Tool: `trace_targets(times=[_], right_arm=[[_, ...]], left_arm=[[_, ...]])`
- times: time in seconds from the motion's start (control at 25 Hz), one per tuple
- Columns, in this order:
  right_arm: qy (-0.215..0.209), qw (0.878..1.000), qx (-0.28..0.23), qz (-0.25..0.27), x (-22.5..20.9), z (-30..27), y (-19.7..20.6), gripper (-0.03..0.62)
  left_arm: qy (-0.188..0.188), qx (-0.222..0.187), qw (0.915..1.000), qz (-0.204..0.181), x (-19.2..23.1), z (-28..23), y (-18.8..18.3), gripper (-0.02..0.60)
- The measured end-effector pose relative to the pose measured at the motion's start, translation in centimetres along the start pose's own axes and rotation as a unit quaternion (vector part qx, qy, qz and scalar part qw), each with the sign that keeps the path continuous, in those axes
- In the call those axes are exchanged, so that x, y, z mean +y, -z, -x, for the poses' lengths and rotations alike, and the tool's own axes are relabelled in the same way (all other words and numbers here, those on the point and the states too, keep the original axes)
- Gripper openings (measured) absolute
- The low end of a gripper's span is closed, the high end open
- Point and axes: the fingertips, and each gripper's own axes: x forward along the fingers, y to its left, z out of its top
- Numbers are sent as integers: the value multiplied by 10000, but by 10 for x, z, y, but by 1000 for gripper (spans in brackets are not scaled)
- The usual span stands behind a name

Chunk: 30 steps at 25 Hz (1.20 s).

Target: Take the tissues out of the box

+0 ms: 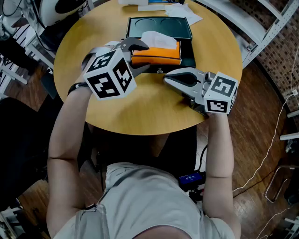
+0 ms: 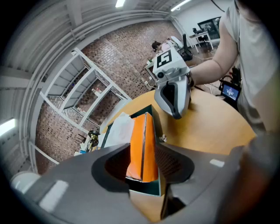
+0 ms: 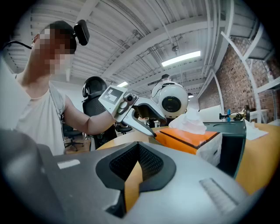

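An orange tissue pack (image 1: 156, 53) with a white tissue (image 1: 159, 38) sticking up lies in the front of a dark green box (image 1: 159, 23) on the round wooden table (image 1: 140, 107). My left gripper (image 1: 145, 56) straddles the pack's left end, one jaw on each long side, and its tips touch the pack. In the left gripper view the pack (image 2: 144, 131) stands between the jaws of the left gripper (image 2: 142, 144). My right gripper (image 1: 164, 78) rests on the table just in front of the box, shut and empty. In the right gripper view it (image 3: 138, 144) points past the pack (image 3: 188, 138).
Loose papers (image 1: 182, 11) lie at the table's far edge behind the box. A white metal rack (image 1: 261, 28) stands to the right and a white rounded machine (image 1: 60, 9) to the far left. Cables run over the floor (image 1: 271, 154).
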Motion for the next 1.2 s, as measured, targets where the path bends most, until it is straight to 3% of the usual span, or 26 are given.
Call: trace_targets(times=[0.2, 0.32, 0.52, 0.72, 0.84, 1.0, 1.12, 1.2], right_arm=[[-31, 10000, 4, 19, -1, 0, 0, 2], [-33, 10000, 7, 19, -1, 0, 0, 2], [-19, 10000, 9, 15, -1, 0, -1, 2], [-15, 10000, 0, 9, -2, 0, -1, 2], [-33, 10000, 8, 4, -1, 0, 0, 2], [-27, 10000, 4, 15, -1, 0, -1, 2], [-46, 10000, -1, 18, -1, -1, 0, 2], [-51, 10000, 5, 17, -1, 0, 0, 2]], left_arm=[[120, 602, 9972, -431, 7, -21, 7, 174], [309, 842, 9947, -501, 8, -28, 9, 189], [546, 973, 9932, -344, 2, -33, 11, 152], [638, 851, 9942, 175, 6, -34, 12, 67], [269, 695, 9968, 298, 14, -26, 8, 46], [-505, 336, 9971, 453, 34, 8, 2, 44], [-1225, 205, 9904, 606, 54, 47, 13, 44], [-1686, 438, 9824, 672, 67, 71, 34, 44]])
